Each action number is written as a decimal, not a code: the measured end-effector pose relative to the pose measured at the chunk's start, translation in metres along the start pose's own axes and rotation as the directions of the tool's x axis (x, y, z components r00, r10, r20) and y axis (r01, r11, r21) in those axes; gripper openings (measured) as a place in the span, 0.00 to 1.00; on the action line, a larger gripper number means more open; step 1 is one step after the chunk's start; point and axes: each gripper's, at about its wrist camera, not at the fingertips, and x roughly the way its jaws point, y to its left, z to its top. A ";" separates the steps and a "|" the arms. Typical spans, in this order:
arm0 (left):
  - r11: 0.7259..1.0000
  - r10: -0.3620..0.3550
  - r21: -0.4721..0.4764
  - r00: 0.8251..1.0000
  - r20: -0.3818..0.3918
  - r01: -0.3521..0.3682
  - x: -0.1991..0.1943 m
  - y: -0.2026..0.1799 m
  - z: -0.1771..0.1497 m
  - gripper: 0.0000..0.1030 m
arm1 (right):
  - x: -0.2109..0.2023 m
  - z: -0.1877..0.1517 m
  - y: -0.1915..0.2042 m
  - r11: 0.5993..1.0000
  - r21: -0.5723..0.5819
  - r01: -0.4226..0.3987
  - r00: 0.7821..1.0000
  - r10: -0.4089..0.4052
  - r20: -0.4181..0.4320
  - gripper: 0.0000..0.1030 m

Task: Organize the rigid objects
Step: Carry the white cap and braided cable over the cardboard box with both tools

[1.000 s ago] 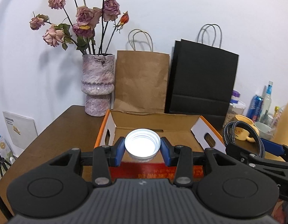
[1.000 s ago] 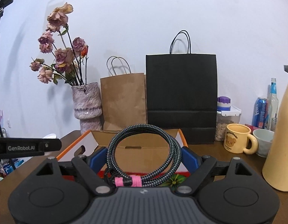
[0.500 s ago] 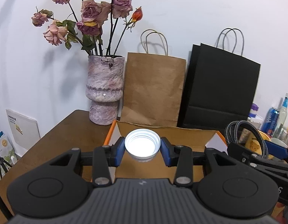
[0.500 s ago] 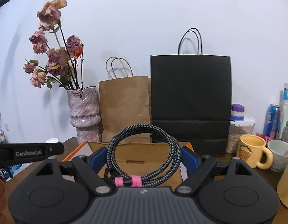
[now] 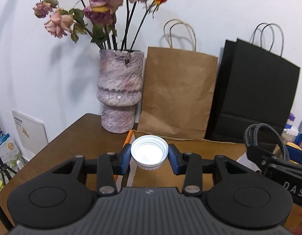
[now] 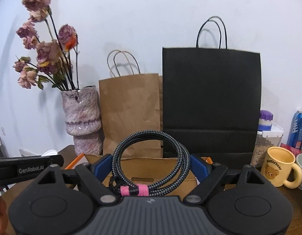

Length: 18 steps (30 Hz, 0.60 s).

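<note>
My left gripper [image 5: 149, 154] is shut on a white round lid [image 5: 149, 152], open side toward the camera, held above the near left part of the cardboard box [image 5: 199, 146]. My right gripper [image 6: 151, 162] is shut on a coiled braided cable [image 6: 153, 156] bound with a pink tie, held above the same box [image 6: 151, 168]. The cable and right gripper also show at the right edge of the left wrist view [image 5: 268, 146]. The box floor is hidden behind both grippers.
A pink vase of dried roses [image 5: 119, 94], a brown paper bag [image 5: 178, 92] and a black paper bag [image 5: 254, 98] stand behind the box against the wall. A yellow bear mug [image 6: 280, 166], a jar and a blue can [image 6: 298, 129] stand at the right.
Both grippers have moved forward toward the bags and vase, which now look larger. The box has dropped lower in both views. Each grip is unchanged.
</note>
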 end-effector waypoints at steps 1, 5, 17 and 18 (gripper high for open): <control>1.000 0.006 -0.001 1.000 -0.008 -0.006 0.005 0.001 0.000 0.40 | 0.005 0.000 -0.001 1.000 0.002 0.003 1.000 -0.003 -0.009 0.82; 1.000 0.021 0.006 0.999 -0.042 -0.021 0.022 -0.001 -0.003 0.40 | 0.019 -0.006 -0.004 1.000 0.014 0.011 0.999 -0.010 -0.051 0.82; 0.999 0.029 0.048 0.992 -0.123 -0.023 0.046 -0.004 -0.014 0.40 | 0.049 -0.028 -0.008 0.999 -0.006 0.039 0.988 -0.040 -0.151 0.82; 0.998 0.030 0.055 0.991 -0.131 -0.023 0.048 -0.004 -0.014 0.40 | 0.049 -0.029 -0.008 0.999 -0.009 0.041 0.987 -0.042 -0.154 0.82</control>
